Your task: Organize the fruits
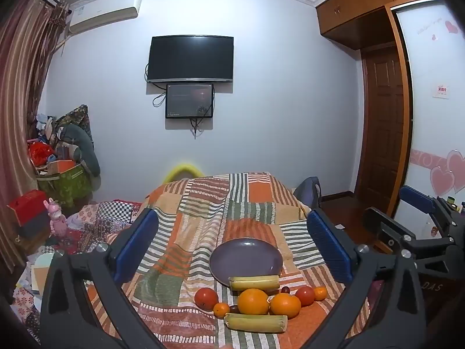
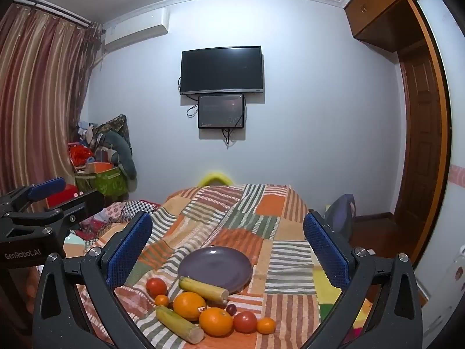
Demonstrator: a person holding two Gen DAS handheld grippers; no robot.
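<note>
Both grippers, left & right, spread wide, nothing held; purple plate was empty, fruits lay beside it on cloth.

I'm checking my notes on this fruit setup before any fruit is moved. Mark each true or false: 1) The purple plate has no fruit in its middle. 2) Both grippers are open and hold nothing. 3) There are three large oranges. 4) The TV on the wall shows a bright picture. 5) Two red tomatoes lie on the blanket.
1) True: the purple plate is bare in the middle; one yellowish stalk only leans on its near rim.
2) True: the left gripper and right gripper stand wide open, nothing between the jaws.
3) False: two large oranges, plus two small ones.
4) False: the TV is dark.
5) True: tomatoes on the striped blanket.
</note>
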